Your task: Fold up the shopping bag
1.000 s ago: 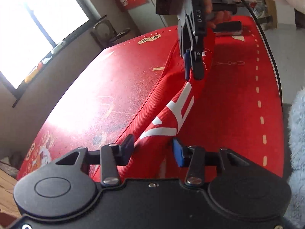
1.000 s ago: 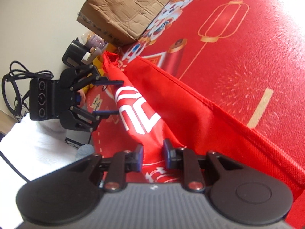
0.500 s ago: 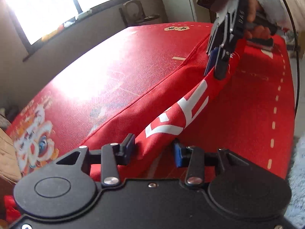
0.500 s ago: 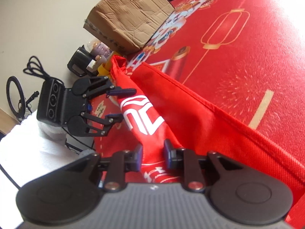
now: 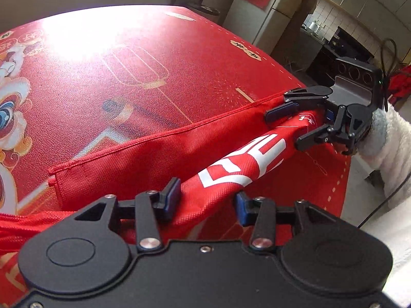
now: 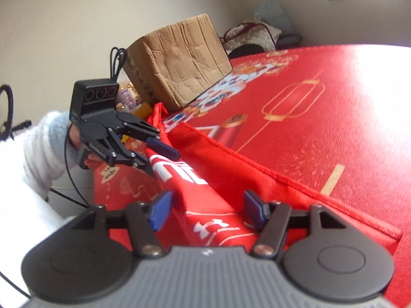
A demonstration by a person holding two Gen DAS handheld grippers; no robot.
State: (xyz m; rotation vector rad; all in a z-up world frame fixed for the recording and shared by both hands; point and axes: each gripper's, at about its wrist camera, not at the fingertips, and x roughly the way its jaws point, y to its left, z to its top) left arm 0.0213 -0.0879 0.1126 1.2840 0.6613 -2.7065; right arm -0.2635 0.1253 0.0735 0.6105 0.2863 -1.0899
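Note:
A red shopping bag with white lettering lies stretched along the near side of the red table, its printed side bunched into a ridge. My left gripper is shut on one end of that ridge, pads pressing the fabric. In the right wrist view this gripper shows at the bag's far end. My right gripper is opening: its blue pads stand wide on either side of the bag without pressing it. From the left wrist view the right gripper straddles the other end.
A creased cardboard box stands at the table's far corner, with small items beside it. White fluffy sleeves sit behind each gripper. The table's edge runs close on the near side, with cables hanging there. Kitchen cabinets lie beyond.
The right gripper's jaws have spread and let go of the bag. Both grippers have rolled and shifted sideways, and the bag's ridge has sunk closer to the table.

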